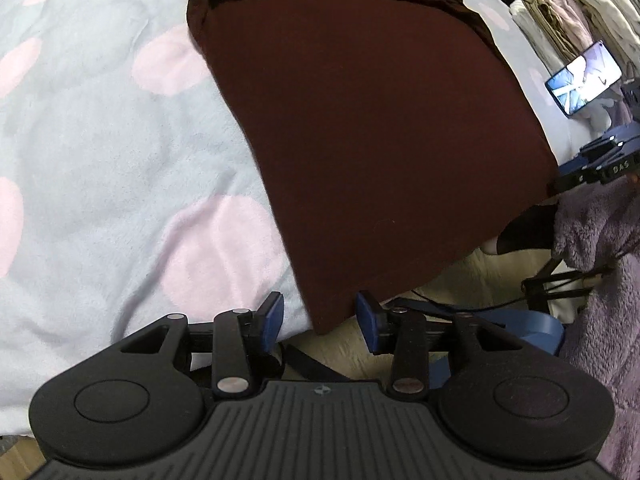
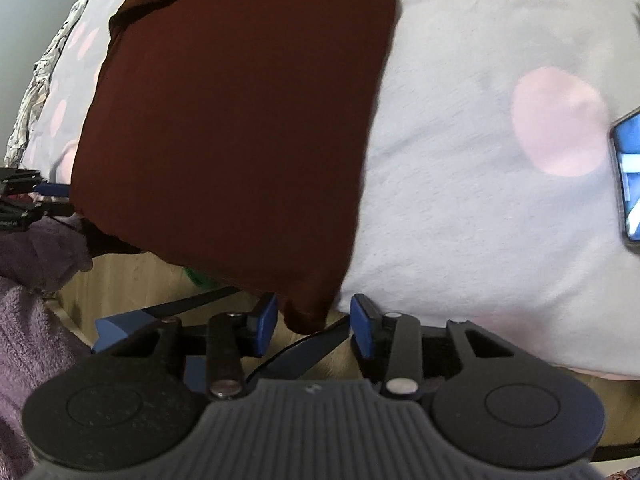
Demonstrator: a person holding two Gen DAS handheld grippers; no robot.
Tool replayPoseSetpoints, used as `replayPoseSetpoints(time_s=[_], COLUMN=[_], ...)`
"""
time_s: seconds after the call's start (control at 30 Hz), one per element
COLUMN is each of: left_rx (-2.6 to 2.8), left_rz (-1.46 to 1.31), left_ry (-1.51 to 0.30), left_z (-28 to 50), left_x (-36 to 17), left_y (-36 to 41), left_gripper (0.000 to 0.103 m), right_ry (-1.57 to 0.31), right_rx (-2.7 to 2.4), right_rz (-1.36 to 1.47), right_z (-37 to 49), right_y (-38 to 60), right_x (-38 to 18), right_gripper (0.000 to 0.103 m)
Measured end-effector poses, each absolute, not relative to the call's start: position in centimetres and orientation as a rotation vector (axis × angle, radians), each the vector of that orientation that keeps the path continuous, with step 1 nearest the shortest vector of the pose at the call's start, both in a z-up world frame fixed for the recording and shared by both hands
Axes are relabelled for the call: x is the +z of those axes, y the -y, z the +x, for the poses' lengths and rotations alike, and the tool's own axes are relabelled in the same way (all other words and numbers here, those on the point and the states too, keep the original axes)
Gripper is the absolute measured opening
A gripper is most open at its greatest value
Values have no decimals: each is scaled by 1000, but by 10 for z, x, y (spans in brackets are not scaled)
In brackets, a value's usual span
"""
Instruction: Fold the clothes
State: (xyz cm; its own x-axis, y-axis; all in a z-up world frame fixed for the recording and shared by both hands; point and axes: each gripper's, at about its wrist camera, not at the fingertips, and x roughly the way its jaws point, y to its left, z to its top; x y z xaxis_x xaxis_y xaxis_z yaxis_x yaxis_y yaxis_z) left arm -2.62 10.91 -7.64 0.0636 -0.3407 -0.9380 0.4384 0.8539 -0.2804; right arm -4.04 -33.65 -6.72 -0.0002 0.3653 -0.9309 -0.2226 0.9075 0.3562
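Two corners of the maroon garment hang over the near edge of the spotted blanket, and I judge the folding roughly midway: side folds made, lengthwise fold left. Left wrist view: my left gripper stands spread, one corner between its pads, unpinched. Right wrist view: my right gripper likewise spread around the other corner of the garment, whose long axis runs away up the blanket.

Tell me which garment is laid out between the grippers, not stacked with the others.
The dark maroon garment, spread on the dotted blanket with a corner hanging over the bed edge. The pale folded clothes sit stacked at the far right.
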Motion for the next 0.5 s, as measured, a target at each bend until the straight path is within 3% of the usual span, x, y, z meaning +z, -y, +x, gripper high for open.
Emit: replayPoseSetpoints(time_s=[0.1,0.17,0.3,0.5], left_rx=[-587,-590,-596,-645], left_rz=[80,91,68,3], left_ry=[-1390,-1388,-1401,-1369], left_z=[-25,-25,-20,-13], left_x=[-79,-78,-74,-48], left_y=[-109,-109,-113,-122], left_gripper=[37,31,5,2], right_ry=[-1506,-1507,-1505,-1449], right_rx=[471,482,509,550], right_rz=[120,125,121,166], right_z=[-40,-40,-39,-23], right_y=[334,334,333,343], right_x=[-68,-67,-62,-36], right_gripper=[34,11,7,7])
